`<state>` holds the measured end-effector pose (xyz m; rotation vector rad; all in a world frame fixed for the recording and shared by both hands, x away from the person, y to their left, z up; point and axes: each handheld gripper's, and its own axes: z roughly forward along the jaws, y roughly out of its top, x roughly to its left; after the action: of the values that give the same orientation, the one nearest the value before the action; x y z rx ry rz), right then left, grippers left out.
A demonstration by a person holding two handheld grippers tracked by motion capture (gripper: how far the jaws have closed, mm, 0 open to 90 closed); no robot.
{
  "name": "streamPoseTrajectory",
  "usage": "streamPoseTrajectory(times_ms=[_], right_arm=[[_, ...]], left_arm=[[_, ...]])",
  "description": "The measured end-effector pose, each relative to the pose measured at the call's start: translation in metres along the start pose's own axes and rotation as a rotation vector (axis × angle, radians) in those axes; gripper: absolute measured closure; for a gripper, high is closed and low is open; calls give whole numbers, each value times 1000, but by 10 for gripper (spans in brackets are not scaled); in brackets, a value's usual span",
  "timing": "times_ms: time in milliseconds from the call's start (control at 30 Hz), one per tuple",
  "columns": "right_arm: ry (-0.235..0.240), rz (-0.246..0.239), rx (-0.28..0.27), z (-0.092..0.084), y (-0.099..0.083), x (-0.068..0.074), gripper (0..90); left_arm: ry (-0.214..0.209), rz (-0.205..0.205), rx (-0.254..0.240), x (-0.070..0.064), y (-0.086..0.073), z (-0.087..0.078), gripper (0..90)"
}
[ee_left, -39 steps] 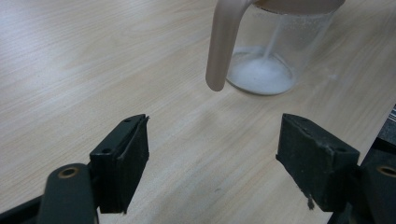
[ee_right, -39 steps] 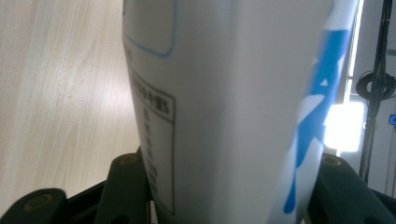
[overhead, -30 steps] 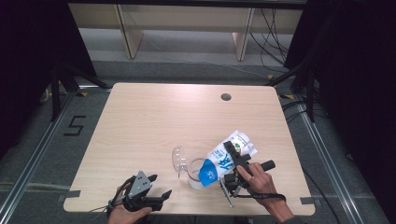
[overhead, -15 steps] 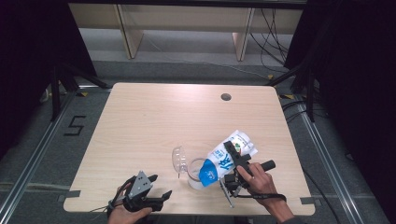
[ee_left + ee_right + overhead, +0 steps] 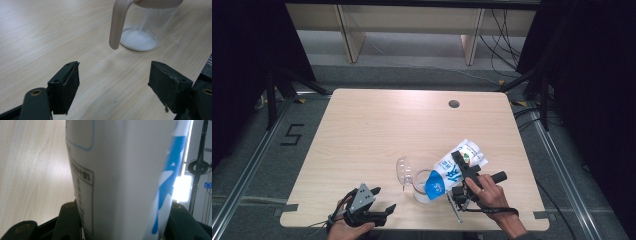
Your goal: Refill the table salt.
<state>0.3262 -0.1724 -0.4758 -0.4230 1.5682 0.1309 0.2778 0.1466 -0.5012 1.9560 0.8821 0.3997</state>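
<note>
A white and blue carton (image 5: 446, 176) is tipped spout-down over a clear jug (image 5: 418, 186) near the table's front edge. My right gripper (image 5: 462, 167) is shut on the carton's sides; in the right gripper view the carton (image 5: 120, 165) sits between the jaws of the right gripper (image 5: 120, 220). The jug (image 5: 145, 27) has a beige handle (image 5: 118, 22) and a shallow layer of white liquid (image 5: 137, 40), with a thin stream falling into it. Its hinged lid (image 5: 403, 171) stands open to the left. My left gripper (image 5: 383, 199) rests open at the front left, and the left gripper (image 5: 113, 85) points at the jug with nothing between its jaws.
The wooden table (image 5: 377, 130) has a round cable hole (image 5: 454, 104) at its far right. Shelving legs (image 5: 347, 35) stand beyond the far edge, and cables (image 5: 507, 30) lie at the back right. Dark curtains flank both sides.
</note>
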Motion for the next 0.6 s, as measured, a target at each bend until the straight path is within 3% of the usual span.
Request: streamPoseTrajectory(times_ms=[67, 200, 367, 433, 467, 500, 600], right_arm=[[20, 62, 32, -1, 0, 4, 534], [15, 49, 28, -1, 0, 3, 534], [10, 28, 8, 0, 0, 2, 538], [4, 29, 2, 1, 0, 2, 541], [-4, 0, -8, 1, 0, 0, 541], [6, 27, 0, 1, 0, 2, 541], [5, 14, -3, 1, 0, 2, 542]], left_arm=[[1, 1, 8, 1, 0, 0, 237], [4, 16, 7, 1, 0, 0, 237], [1, 4, 8, 1, 0, 0, 231], [-1, 23, 3, 1, 1, 0, 228], [0, 16, 1, 1, 1, 0, 227], [4, 2, 3, 0, 0, 0, 224], [4, 10, 2, 1, 1, 0, 218]])
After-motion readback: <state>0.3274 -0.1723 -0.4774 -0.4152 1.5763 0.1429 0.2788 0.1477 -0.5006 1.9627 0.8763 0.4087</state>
